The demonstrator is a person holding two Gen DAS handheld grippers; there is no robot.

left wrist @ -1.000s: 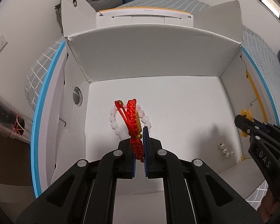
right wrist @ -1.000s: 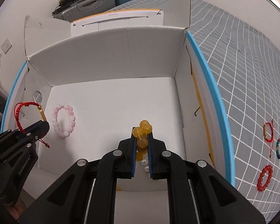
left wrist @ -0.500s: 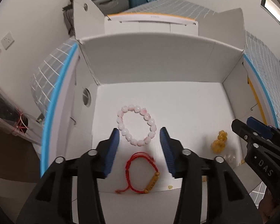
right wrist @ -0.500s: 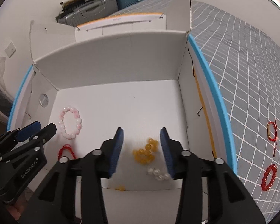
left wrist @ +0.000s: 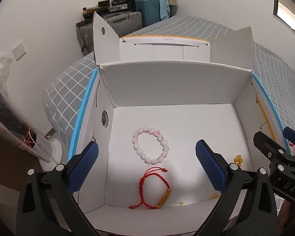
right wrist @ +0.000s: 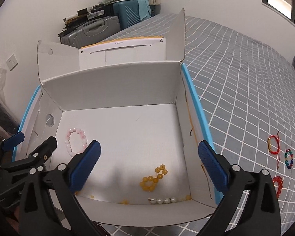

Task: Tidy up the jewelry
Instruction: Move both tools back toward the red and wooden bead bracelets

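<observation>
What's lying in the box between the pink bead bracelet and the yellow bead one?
Nothing: in the right wrist view only bare white box floor separates the pink bead bracelet from the yellow bead bracelet.

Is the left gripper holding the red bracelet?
No, the left gripper is open and the red bracelet lies on the box floor.

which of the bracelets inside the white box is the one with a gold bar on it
The red cord bracelet, lying near the box's front wall. Its woven red cord carries a gold bar; the pink bead bracelet and the yellow bead bracelet are plain beads.
</observation>
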